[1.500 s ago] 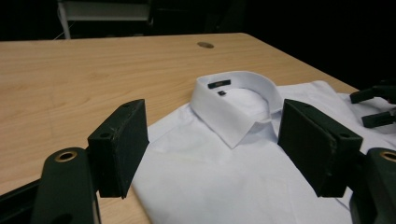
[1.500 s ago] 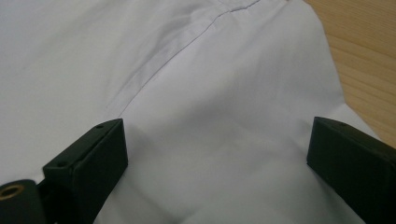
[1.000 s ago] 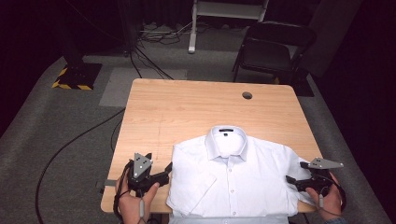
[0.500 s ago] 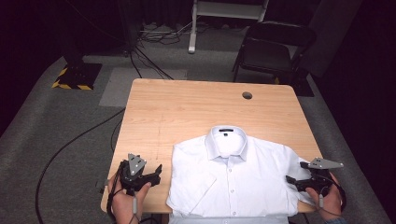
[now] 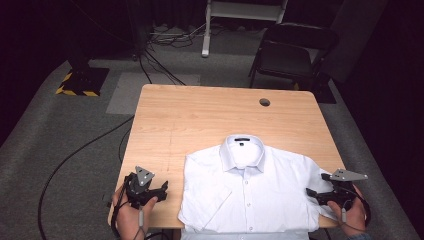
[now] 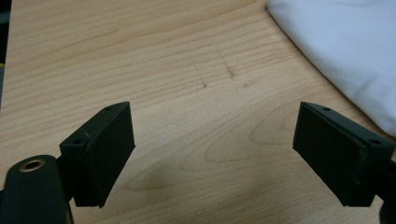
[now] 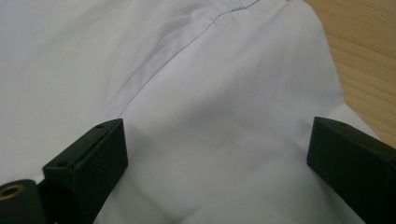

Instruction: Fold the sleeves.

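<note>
From overhead, one camera faces down the table (image 5: 200, 115); both gripper cameras sit close beside the shirt (image 5: 250, 195), their shared ground.

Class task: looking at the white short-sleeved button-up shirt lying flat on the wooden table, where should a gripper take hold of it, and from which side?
Probably the sleeve edges. The white short-sleeved button-up shirt lies flat, front up, so only its outer edges offer a lip. The right gripper, jaws open, sits over the sleeve on its side and could come in low from that side. The left gripper, open over bare wooden table, would approach the opposite sleeve likewise.

Bright lit table (image 5: 200, 115), dark surroundings, soft focus.
</note>
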The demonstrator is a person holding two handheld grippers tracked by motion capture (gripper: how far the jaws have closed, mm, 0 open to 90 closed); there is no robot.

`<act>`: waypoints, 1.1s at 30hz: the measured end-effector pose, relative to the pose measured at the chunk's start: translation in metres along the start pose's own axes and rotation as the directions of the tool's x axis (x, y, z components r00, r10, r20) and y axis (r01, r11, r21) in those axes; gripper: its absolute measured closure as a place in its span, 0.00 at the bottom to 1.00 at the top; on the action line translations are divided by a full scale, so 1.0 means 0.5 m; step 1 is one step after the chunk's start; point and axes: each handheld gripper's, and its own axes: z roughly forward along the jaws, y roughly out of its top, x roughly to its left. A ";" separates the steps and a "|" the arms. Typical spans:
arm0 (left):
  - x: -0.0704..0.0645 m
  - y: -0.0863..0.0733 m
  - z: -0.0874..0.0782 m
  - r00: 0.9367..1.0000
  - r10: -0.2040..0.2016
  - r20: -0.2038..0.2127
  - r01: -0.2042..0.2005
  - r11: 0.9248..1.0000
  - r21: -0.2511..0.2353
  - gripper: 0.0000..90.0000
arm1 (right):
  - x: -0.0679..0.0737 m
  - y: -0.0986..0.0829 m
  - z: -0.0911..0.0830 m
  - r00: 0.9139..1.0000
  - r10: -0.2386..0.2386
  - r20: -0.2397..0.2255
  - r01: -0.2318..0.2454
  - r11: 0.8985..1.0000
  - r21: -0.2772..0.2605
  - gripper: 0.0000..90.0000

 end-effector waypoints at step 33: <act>0.015 -0.010 0.028 0.999 0.007 0.048 -0.010 0.998 0.064 0.04 | 0.000 0.000 0.000 1.000 0.000 0.000 0.000 1.000 0.000 0.05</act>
